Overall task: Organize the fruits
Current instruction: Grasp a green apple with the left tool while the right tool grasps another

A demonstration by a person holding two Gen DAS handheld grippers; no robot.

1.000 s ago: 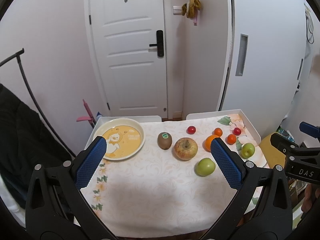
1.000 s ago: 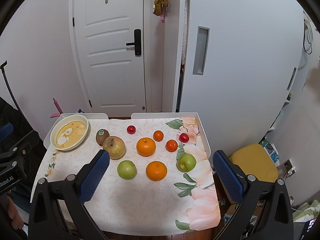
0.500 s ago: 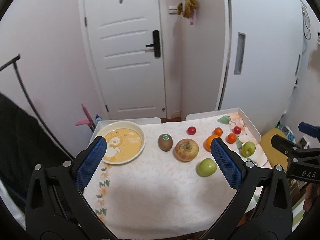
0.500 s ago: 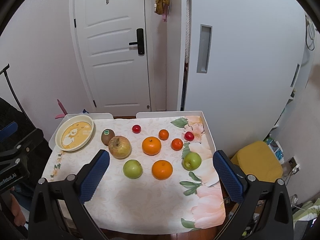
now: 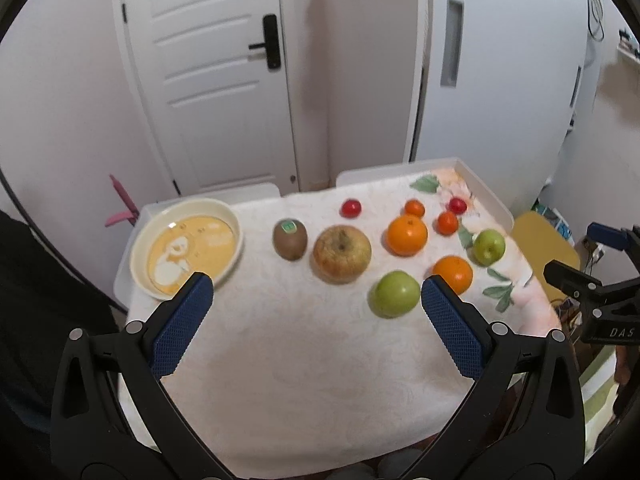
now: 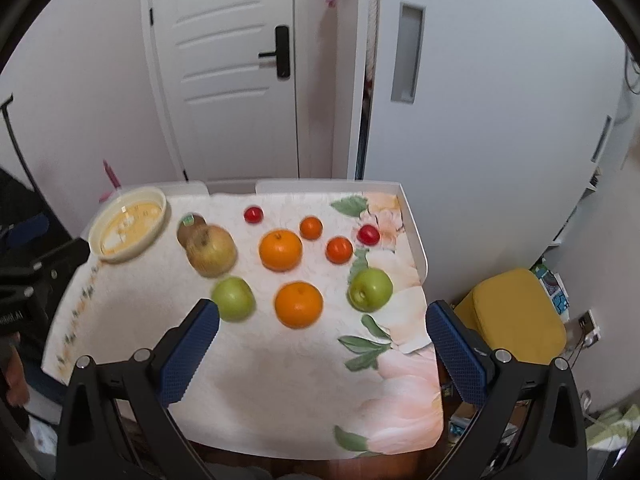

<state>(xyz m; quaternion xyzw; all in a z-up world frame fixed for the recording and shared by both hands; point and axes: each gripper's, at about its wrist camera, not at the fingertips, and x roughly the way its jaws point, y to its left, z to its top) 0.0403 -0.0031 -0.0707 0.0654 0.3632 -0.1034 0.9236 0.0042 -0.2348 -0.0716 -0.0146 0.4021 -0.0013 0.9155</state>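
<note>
Fruit lies on a white cloth-covered table (image 5: 304, 360). A kiwi (image 5: 290, 239), a large russet apple (image 5: 342, 253), two oranges (image 5: 407, 235) (image 5: 453, 273), two green apples (image 5: 394, 294) (image 5: 489, 246), small tangerines (image 5: 447, 222) and red cherry tomatoes (image 5: 351, 208) sit mid-table. A cream bowl (image 5: 186, 246) with a yellow cartoon inside stands at the far left. My left gripper (image 5: 316, 300) is open and empty above the near table. My right gripper (image 6: 322, 328) is open and empty, near the front orange (image 6: 299, 304).
A white door (image 5: 216, 80) and white cabinet (image 5: 500, 72) stand behind the table. A yellow stool (image 6: 516, 316) sits right of the table. The table has a raised white rim (image 6: 412, 232) at the back and right. The right gripper shows at the left wrist view's right edge (image 5: 600, 304).
Both grippers have moved forward and lower toward the table; the fruit looms larger. Nothing was grasped and no fruit has moved.
</note>
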